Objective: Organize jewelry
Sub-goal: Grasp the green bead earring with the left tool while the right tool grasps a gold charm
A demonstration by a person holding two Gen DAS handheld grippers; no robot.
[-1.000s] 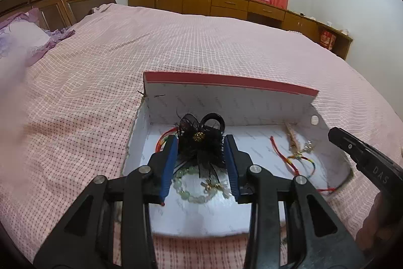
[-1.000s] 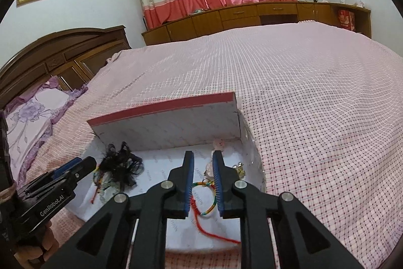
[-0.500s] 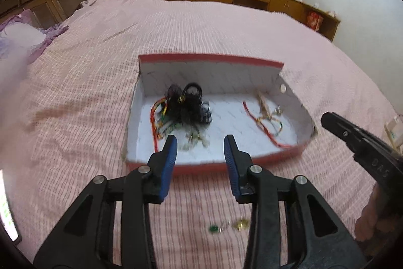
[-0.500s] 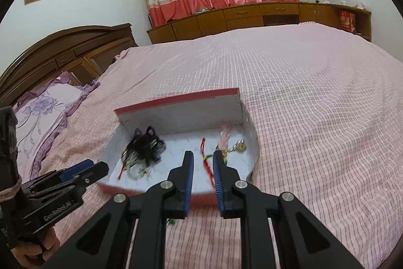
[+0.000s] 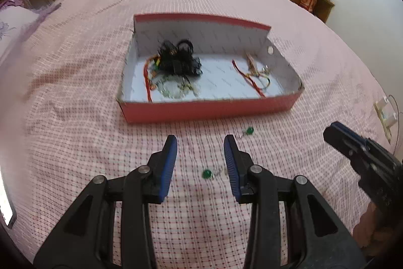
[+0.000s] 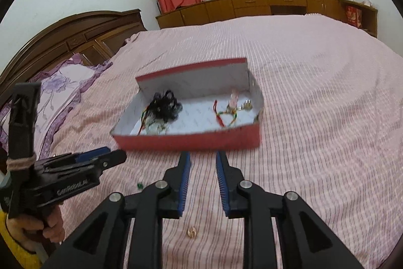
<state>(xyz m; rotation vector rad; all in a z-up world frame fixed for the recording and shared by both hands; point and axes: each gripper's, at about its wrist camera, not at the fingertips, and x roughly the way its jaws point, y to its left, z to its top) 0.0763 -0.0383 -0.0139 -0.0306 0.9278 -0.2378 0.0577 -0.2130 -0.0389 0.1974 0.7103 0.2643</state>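
Both hand-held grippers are empty right now: the left hand-held gripper (image 5: 200,143) has its blue ribbed pads spread with nothing between them, and the right hand-held gripper (image 6: 200,158) is opening up, also with nothing in it. Loose bits lie on the bed (image 5: 75,67) in front of the box (image 5: 209,111): a green earring (image 5: 207,173) sits just beside the left one's right pad, a second green earring (image 5: 248,130) lies nearer the box, and a small gold ring (image 6: 192,232) shows under the right gripper. My guess is the next job is picking these up. They're tiny, and the checked bedspread is soft and gives, so I'd come almost straight down, straddle the bead and close slowly so it doesn't get pushed into the fabric. The box is shallow cardboard, red outside and white inside, already holding a frilly black hair clip (image 5: 177,59) with a beaded bracelet on one side and red cord bracelets (image 5: 254,80) on the other.
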